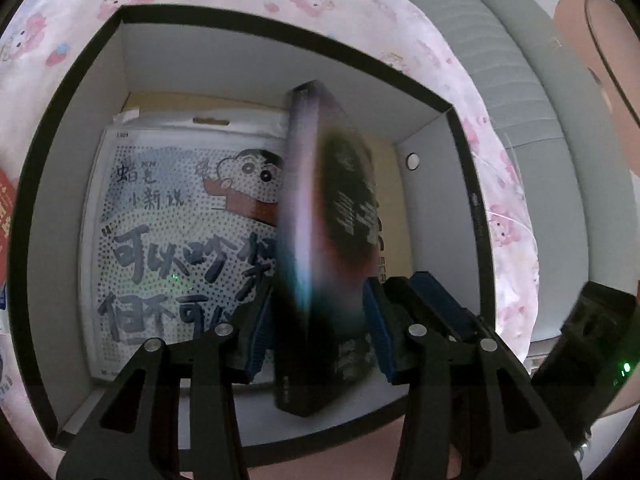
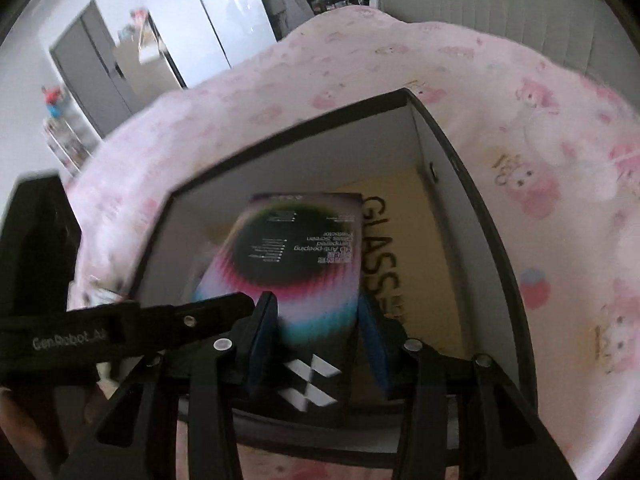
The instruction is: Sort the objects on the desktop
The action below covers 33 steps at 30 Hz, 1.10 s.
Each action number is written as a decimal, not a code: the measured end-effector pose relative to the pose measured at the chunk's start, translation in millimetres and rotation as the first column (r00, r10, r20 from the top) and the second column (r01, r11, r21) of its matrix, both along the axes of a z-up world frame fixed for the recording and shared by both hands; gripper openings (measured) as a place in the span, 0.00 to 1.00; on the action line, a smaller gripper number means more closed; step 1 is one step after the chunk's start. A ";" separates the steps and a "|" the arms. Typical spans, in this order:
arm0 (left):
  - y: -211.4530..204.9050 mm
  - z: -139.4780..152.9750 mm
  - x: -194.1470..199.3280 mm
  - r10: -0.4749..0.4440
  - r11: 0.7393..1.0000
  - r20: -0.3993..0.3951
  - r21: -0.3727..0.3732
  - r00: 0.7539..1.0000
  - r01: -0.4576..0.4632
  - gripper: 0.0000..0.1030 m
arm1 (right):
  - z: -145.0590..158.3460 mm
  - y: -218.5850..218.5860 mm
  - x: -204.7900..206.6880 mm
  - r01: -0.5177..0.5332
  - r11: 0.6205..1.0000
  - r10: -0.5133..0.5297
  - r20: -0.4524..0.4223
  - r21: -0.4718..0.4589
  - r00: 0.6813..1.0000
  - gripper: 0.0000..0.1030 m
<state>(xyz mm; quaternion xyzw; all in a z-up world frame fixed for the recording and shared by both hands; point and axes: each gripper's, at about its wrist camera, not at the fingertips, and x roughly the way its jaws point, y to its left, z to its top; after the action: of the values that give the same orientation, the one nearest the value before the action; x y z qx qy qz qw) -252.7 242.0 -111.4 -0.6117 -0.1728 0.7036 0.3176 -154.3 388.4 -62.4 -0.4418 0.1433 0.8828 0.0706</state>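
The screen-protector box [image 2: 304, 280] hangs over the open black carton [image 1: 256, 28], apparently pinched between the right gripper [image 2: 316, 344] pads, the left gripper [image 1: 316, 332] standing slack astride it, so next comes lowering it inside beside the cartoon pouch [image 1: 180, 220].

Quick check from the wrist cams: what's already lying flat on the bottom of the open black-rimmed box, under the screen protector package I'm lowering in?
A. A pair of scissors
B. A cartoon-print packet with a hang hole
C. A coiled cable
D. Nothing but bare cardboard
B. The left wrist view shows a cartoon-print packet with a hang hole lying flat inside the box, beside the screen protector package.
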 end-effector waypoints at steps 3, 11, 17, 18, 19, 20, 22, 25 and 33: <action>-7.7 -0.1 -0.6 0.041 0.999 -0.016 0.000 0.999 -0.041 0.42 | 3.3 -0.6 3.2 0.004 1.000 -0.004 -0.021 -0.004 1.000 0.35; -22.1 -2.5 -3.9 0.152 0.976 -0.091 -0.146 0.984 -0.164 0.27 | 1.8 1.6 6.3 0.009 0.999 -0.011 -0.050 -0.044 0.999 0.35; 13.7 -12.2 -6.1 0.027 0.986 -0.036 -0.165 0.999 -0.032 0.24 | -5.0 -6.8 2.7 -0.027 0.999 0.026 -0.028 -0.031 0.999 0.33; 17.7 -15.0 -9.2 0.014 0.987 -0.026 -0.161 1.000 -0.018 0.23 | -5.6 -6.5 2.8 -0.026 0.999 0.025 -0.028 -0.031 0.999 0.33; 16.4 -15.2 -7.3 0.018 0.987 -0.033 -0.161 0.999 -0.023 0.23 | -6.6 -5.8 2.5 -0.023 0.999 0.022 -0.028 -0.031 0.999 0.32; 14.7 -15.2 -4.9 0.022 0.986 -0.041 -0.162 0.999 -0.029 0.24 | -7.7 -5.0 2.3 -0.019 0.999 0.018 -0.027 -0.031 0.999 0.32; 11.3 -15.2 -0.3 0.031 0.986 -0.057 -0.163 0.998 -0.040 0.24 | -9.6 -5.0 2.2 -0.024 0.999 0.023 -0.021 -0.029 1.000 0.32; -12.1 -12.2 10.8 0.059 0.992 -0.071 -0.107 0.996 -0.067 0.26 | -13.1 -10.0 -0.7 -0.051 0.999 0.051 -0.006 -0.007 0.999 0.32; -42.3 2.0 14.1 0.077 0.993 -0.130 -0.084 0.989 -0.088 0.26 | -30.2 -23.3 -32.3 -0.151 0.985 0.159 0.114 -0.080 0.981 0.32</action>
<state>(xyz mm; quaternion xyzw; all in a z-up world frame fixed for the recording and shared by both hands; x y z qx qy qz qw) -238.6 199.8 -109.4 -0.5718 -0.1460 0.7605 0.2708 -186.6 365.1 -92.6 -0.5063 0.1350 0.8517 -0.0055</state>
